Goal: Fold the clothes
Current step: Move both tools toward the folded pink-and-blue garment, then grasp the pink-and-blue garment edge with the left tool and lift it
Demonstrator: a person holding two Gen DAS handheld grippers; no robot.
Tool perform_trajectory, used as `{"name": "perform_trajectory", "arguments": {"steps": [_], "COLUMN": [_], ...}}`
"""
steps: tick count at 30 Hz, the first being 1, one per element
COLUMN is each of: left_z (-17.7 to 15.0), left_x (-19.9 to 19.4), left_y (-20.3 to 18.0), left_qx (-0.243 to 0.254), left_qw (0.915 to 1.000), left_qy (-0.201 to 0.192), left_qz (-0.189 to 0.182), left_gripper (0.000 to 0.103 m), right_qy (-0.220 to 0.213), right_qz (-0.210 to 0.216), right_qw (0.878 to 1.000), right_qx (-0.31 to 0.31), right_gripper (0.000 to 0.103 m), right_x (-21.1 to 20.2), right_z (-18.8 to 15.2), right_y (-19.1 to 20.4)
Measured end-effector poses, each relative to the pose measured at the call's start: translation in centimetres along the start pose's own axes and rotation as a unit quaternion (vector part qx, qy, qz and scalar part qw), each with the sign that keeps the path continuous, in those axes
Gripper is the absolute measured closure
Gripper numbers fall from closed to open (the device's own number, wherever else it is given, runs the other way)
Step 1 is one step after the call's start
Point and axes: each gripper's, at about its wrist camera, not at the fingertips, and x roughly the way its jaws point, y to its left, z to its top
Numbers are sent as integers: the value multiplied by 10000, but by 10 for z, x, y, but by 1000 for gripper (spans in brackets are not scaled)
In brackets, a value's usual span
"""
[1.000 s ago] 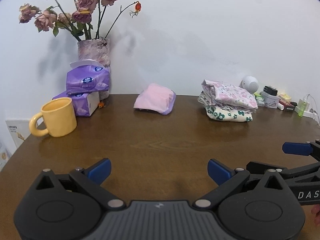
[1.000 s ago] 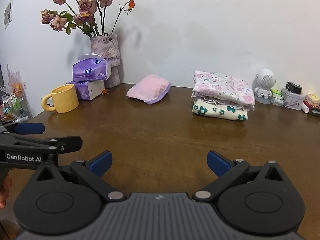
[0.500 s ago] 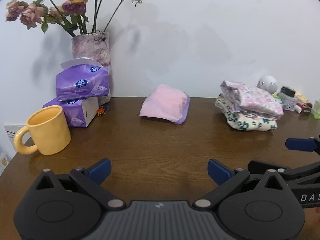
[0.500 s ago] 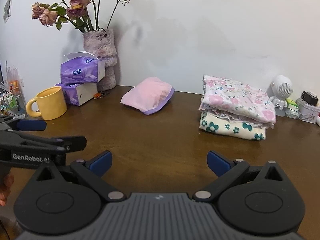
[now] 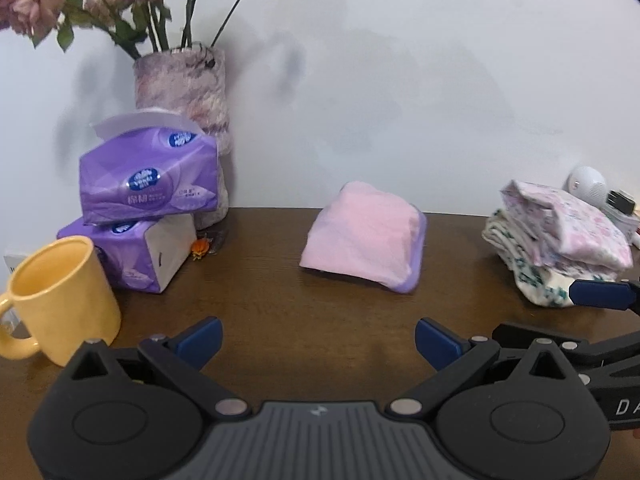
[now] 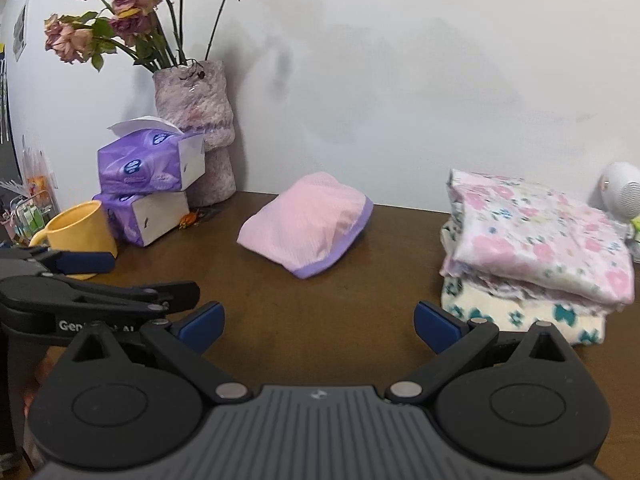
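A pink garment with a purple hem (image 5: 366,236) (image 6: 306,222) lies bunched near the back of the brown table (image 5: 320,312), straight ahead of both grippers. To its right sits a stack of folded floral clothes (image 5: 560,240) (image 6: 536,248). My left gripper (image 5: 318,340) is open and empty, short of the pink garment. My right gripper (image 6: 318,326) is open and empty too, beside the left one. Each gripper shows at the edge of the other's view.
At the back left stand a vase of dried roses (image 5: 184,96), two purple tissue packs (image 5: 148,184) and a yellow mug (image 5: 60,296). A small white round device (image 6: 622,194) and small items sit at the far right against the white wall.
Both grippers have moved forward towards the pink garment, which looks larger now. Their jaws have stayed open.
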Motion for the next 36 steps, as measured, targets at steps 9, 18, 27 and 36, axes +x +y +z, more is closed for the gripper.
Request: {"name": "perform_trajectory", "arguments": {"steps": [9,18,27,36], "left_z": [11,37,42,42], "left_x": [46,94,126,95], "left_y": [12,4,-38,-20], "left_qx": [-80,44,665,629], "left_qw": [9999,9989,9952,9940], "left_qy": [-45,-117,222,65], "left_qz": [-112,-441,-689,-897], "left_gripper": [0,6,45,100], "right_qy": [-3,85,197,190], "right_qz": [108,38,-59,-85], "right_qw": [9999,9998,9973,9972], "right_qx": [107,201,-700,-716], "right_gripper": [0,20,20,20], "right_x": [50,84,78,80], "right_z": [3,15,-1,-1], "right_y": [-7,-18,4,2]}}
